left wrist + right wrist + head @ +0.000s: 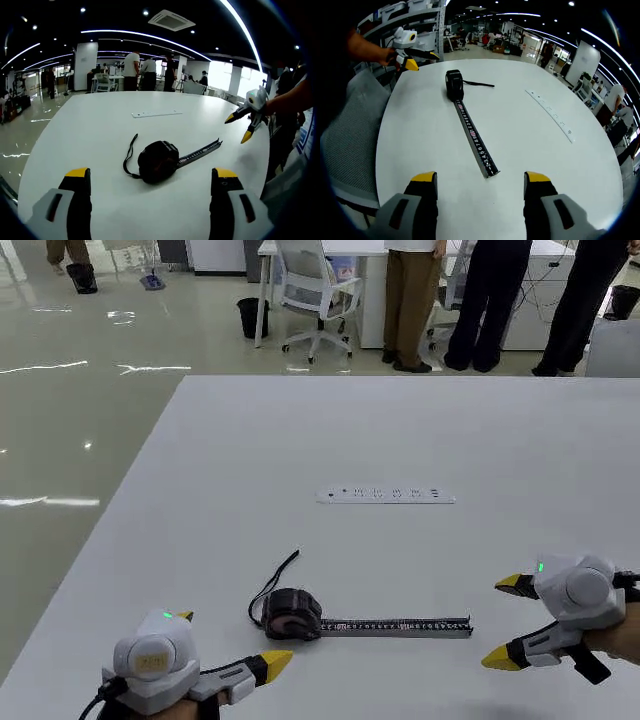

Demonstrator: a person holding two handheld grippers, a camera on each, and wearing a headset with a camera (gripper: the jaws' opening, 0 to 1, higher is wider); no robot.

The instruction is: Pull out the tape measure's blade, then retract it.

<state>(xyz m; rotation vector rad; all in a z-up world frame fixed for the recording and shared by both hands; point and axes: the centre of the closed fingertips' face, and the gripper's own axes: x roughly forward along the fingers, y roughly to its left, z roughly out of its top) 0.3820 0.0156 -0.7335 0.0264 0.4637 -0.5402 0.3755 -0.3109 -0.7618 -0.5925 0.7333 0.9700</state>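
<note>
Left tongs (230,638): low at 7 o'clock in the head view, jaws pointing toward 3 o'clock, spread wide, gripping nothing. Right tongs (503,621): at 4 o'clock, jaws pointing toward 9 o'clock, likewise released and empty, near the blade's free end but clear of it. Each unit has a pale grey body and two yellow-tipped jaws.

One tape measure (292,613) lies on the bench (400,420) between the two units, at 6 o'clock: a rounded black matte case. Its one blade (395,626), a narrow flat strip with printed marks, lies extended along the surface toward 3 o'clock. One thin black cord loop (275,580) trails from the case toward 12 o'clock.

One long, flat white power strip (386,496) lies well beyond, at 12 o'clock. The bench top is smooth, plain and white.
</note>
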